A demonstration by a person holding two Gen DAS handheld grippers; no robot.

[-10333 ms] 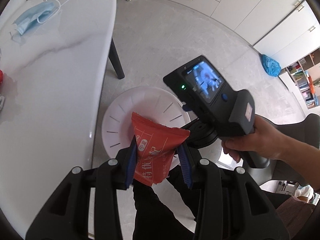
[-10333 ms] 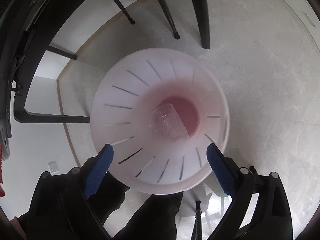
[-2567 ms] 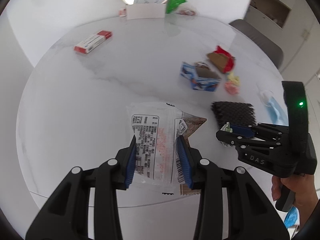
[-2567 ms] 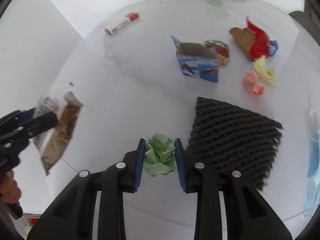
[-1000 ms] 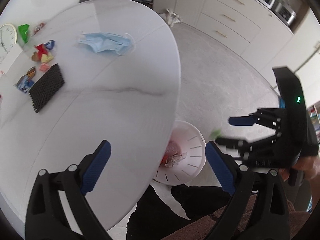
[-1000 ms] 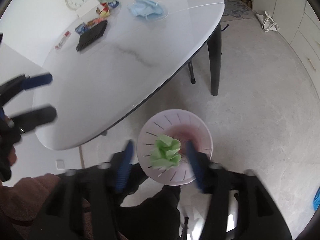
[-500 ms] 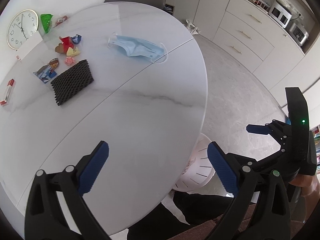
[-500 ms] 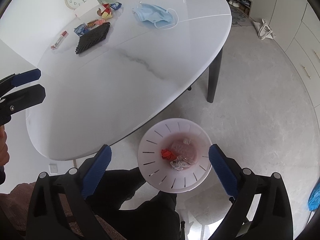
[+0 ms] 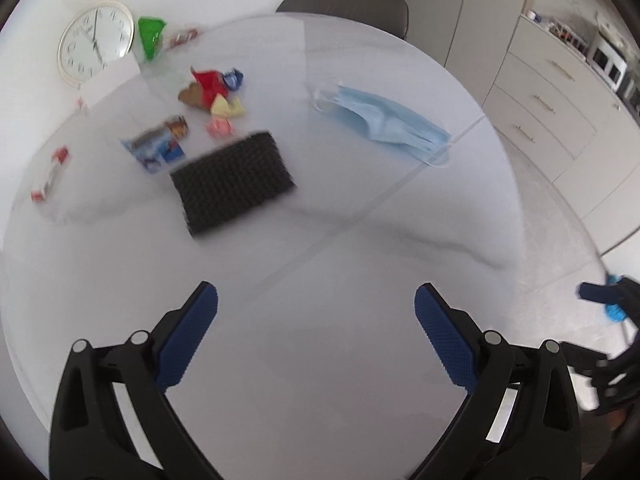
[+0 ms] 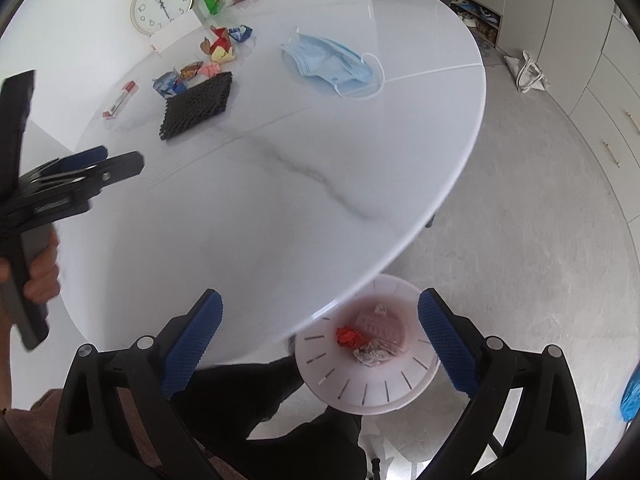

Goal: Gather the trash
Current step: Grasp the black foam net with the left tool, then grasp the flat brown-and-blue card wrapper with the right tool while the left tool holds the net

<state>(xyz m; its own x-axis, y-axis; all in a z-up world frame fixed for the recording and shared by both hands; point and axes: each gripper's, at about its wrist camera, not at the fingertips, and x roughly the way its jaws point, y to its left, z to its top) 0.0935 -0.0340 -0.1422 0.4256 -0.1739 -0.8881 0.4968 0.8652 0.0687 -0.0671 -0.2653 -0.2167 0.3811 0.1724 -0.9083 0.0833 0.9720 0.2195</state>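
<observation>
Both tools are seen empty. The left hand-held gripper (image 9: 316, 330) is spread wide over the near part of the white tabletop (image 9: 360, 360), nothing between its blue pads, and the right hand-held gripper (image 10: 320, 332) is likewise released, its jaws framing the near edge of the tabletop and the white slotted bin (image 10: 360, 392) on the floor just below that edge. The bin appears to be placed there so that pieces can be carried a short way off the edge and dropped; a red scrap (image 10: 347, 337) and crumpled clear wrappers (image 10: 374, 354) are already lying in it.

The remaining trash is gathered toward the far side of the tabletop. A black mesh pad (image 9: 234, 186) lies nearest, with a blue-printed packet (image 9: 156, 150) touching or just beside its far-left corner. Beyond these, a cluster of red, yellow and pink wrappers (image 9: 214, 98) is seen, a red-and-white box (image 9: 50, 176) toward the left edge, and a green wrapper (image 9: 151, 37) at the far edge beside a wall clock (image 9: 96, 48) propped there. A blue face mask (image 9: 384, 120) is spread apart from the rest, toward the right edge.

The task is judged to be partly done, with a reach to the far items presumably next. The left view is blurred, so fine detail there cannot be told.
</observation>
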